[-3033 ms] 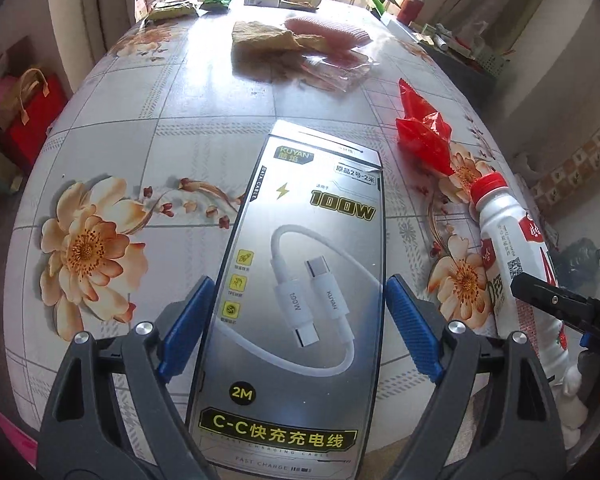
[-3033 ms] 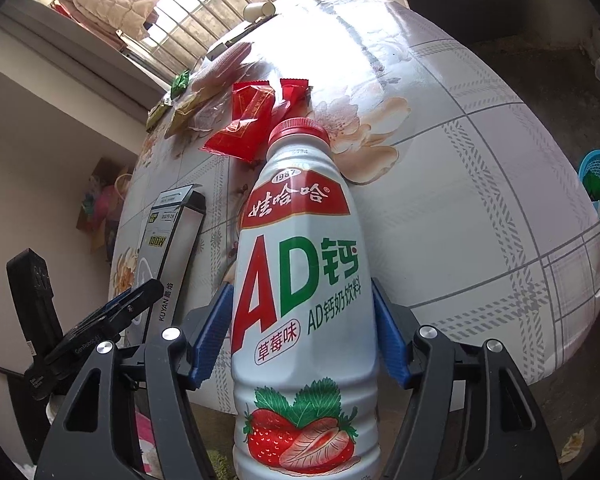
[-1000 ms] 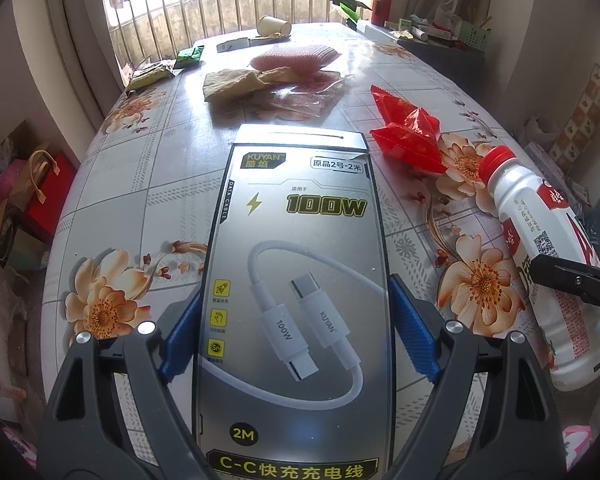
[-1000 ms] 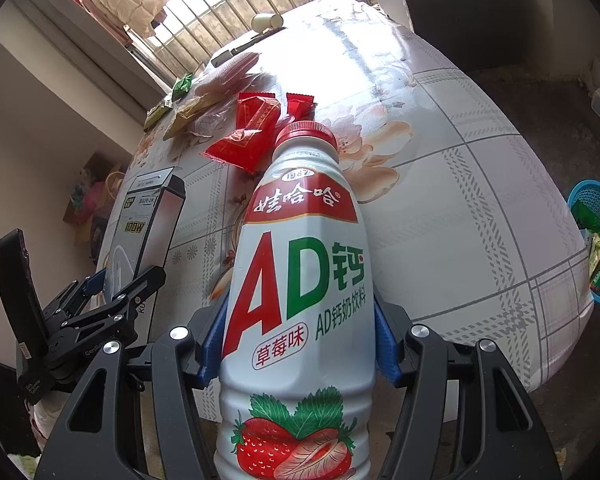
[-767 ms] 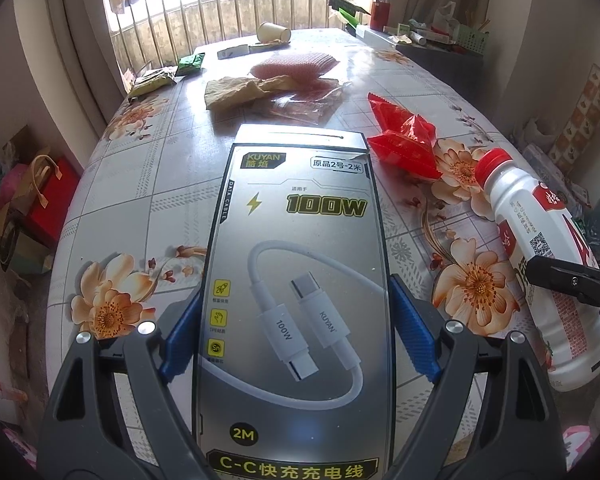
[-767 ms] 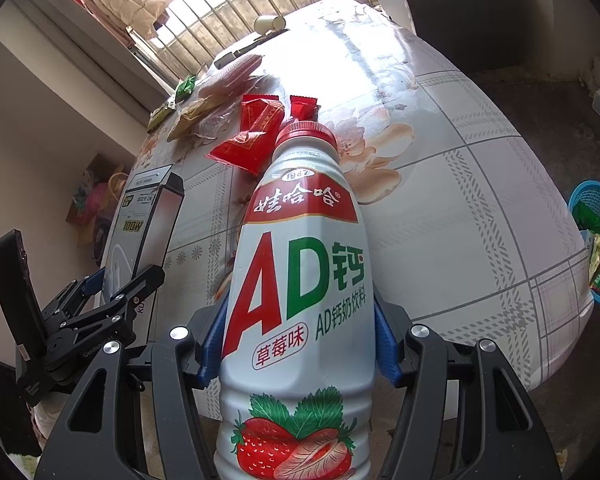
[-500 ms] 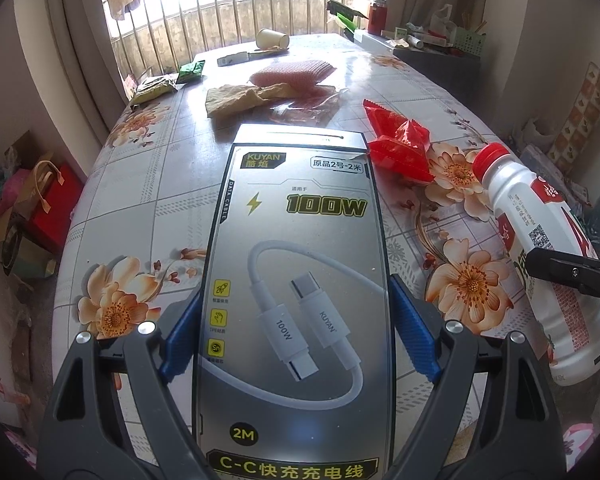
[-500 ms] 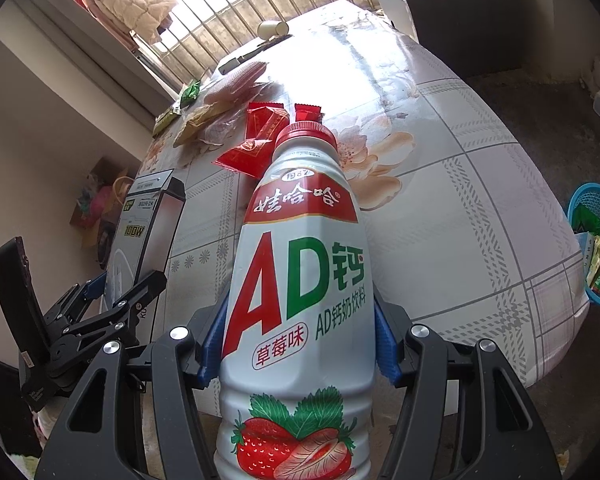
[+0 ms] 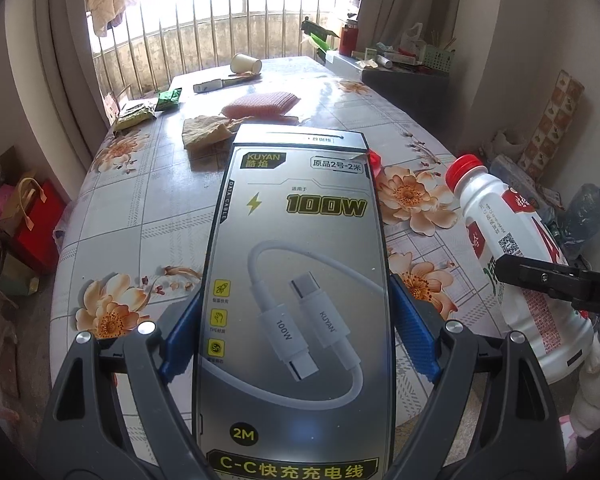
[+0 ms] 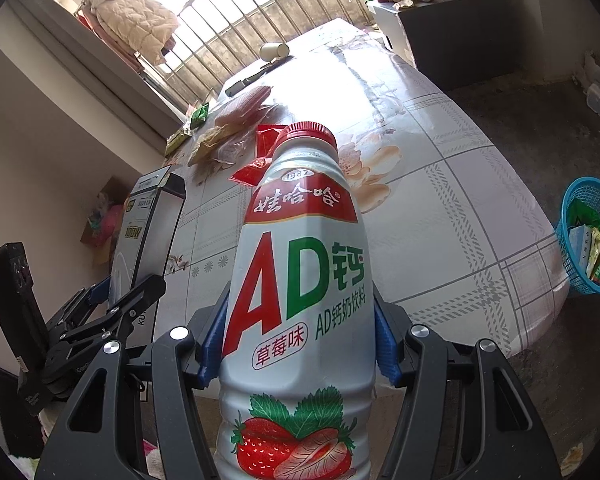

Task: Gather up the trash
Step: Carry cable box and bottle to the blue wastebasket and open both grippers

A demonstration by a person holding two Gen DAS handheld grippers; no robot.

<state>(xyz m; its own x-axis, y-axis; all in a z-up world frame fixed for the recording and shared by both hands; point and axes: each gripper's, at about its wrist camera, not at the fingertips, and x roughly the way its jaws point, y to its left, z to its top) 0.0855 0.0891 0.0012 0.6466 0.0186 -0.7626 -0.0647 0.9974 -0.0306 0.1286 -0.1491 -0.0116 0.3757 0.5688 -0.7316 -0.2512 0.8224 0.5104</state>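
Left gripper (image 9: 296,332) was clamped on a silver cable box (image 9: 296,280), its blue pads (image 9: 414,340) pressed against the long sides; the box stood lifted above the near part of the table (image 9: 148,216), its lower end cut off by the frame. Right gripper (image 10: 300,340) was clamped on a white bottle (image 10: 300,280) with a red cap (image 10: 308,134), held off the table beyond its near edge; the bottle base was cut off below. In the left wrist view the bottle (image 9: 512,260) appeared at right, just beside the box, with one finger of the right gripper crossing it.

The table's near half lay bare on its floral cloth. The remaining litter sat toward the far, window end: a red wrapper (image 10: 260,156), mostly hidden behind the bottle and the box; a tan crumpled sheet (image 9: 204,130); a pink pad (image 9: 260,104); green packets (image 9: 140,114); and a paper cup (image 9: 246,65) lying on its side. The rounded right edge of the table dropped to open floor, where a blue basket (image 10: 580,272) holding packets stood well apart from the table, partly cut off at the frame edge. Left of the table, bags (image 9: 28,216) crowded the floor. A clear film near the tan sheet was hard to make out.
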